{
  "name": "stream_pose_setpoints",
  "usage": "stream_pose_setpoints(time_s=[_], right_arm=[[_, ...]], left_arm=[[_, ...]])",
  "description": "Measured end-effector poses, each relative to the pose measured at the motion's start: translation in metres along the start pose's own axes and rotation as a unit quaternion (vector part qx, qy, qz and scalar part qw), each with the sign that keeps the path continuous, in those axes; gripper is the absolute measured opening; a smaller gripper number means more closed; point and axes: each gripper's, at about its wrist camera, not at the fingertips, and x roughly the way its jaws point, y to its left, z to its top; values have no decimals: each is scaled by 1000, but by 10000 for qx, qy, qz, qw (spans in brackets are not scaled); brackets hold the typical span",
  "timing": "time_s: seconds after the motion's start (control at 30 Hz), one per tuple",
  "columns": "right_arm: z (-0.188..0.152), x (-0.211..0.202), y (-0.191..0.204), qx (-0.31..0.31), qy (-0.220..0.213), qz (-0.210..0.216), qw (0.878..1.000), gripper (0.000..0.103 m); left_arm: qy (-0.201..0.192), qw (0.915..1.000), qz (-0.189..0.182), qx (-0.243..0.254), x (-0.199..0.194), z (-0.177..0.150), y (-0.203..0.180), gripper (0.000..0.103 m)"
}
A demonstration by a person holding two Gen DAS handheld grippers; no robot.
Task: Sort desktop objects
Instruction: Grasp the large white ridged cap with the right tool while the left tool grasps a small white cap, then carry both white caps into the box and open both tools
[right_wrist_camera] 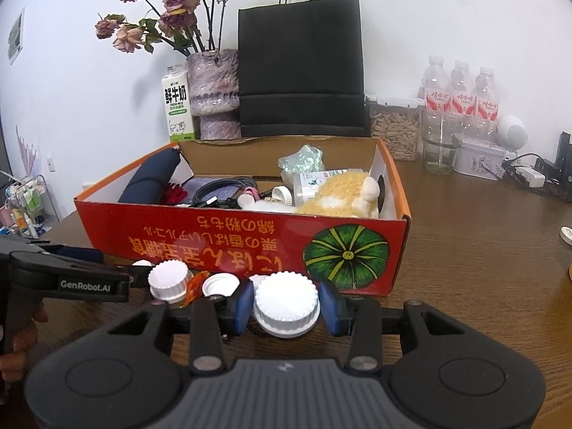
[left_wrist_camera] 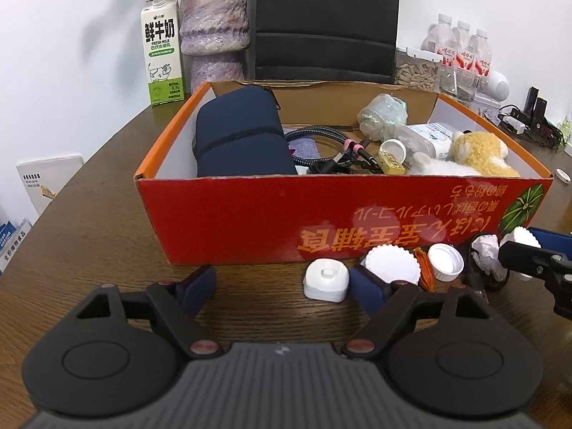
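The right gripper [right_wrist_camera: 286, 304] brackets a white ribbed cap [right_wrist_camera: 286, 300] on the desk [right_wrist_camera: 482, 250] before the red box [right_wrist_camera: 228, 246], blue pads seemingly not yet clamped, likely to lift it in, while the left gripper [left_wrist_camera: 282, 286] waits spread wide nearby.

Red cardboard box [right_wrist_camera: 221, 239]: near wall hides the lower parts of its contents. Dark navy fabric pouch [left_wrist_camera: 239, 139]: base hidden behind that wall. Yellow plush toy [right_wrist_camera: 343, 193]: underside hidden there too. Crumpled white paper [left_wrist_camera: 486, 250], in front of the box: partly covered by the right claw [left_wrist_camera: 525, 246], whose body is cut by the frame edge. Jar beneath the large white ribbed cap [right_wrist_camera: 286, 304]: hidden.
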Motion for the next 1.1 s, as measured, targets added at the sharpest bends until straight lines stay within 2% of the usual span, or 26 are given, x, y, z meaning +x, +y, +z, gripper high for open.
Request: stream_pose_setpoints(time_s=[0.1, 0.2, 0.23, 0.27, 0.33, 0.8, 1.1], right_arm=[[0, -1, 0, 12, -6, 8, 10000, 39], [0, -1, 0, 5, -12, 24, 10000, 39], [0, -1, -1, 1, -10, 30, 10000, 39], [0, -1, 0, -6, -10, 37, 10000, 39], [0, -2, 1, -20, -18, 45, 10000, 39], [2, -13, 3, -39, -251, 66, 9997, 39], [24, -29, 7, -7, -537, 296, 9981, 39]], left_arm=[[-11, 10000, 56, 1, 0, 0, -2, 82], [-62, 10000, 64, -11, -2, -1, -4, 68], [-79, 10000, 58, -13, -3, -1, -4, 60], [-101, 9999, 57, -5, -4, -1, -5, 45], [-131, 9999, -15, 16, -6, -2, -6, 28], [-328, 9992, -165, 126, -25, -10, -12, 28], [-724, 9965, -382, 171, -56, 4, -18, 28]])
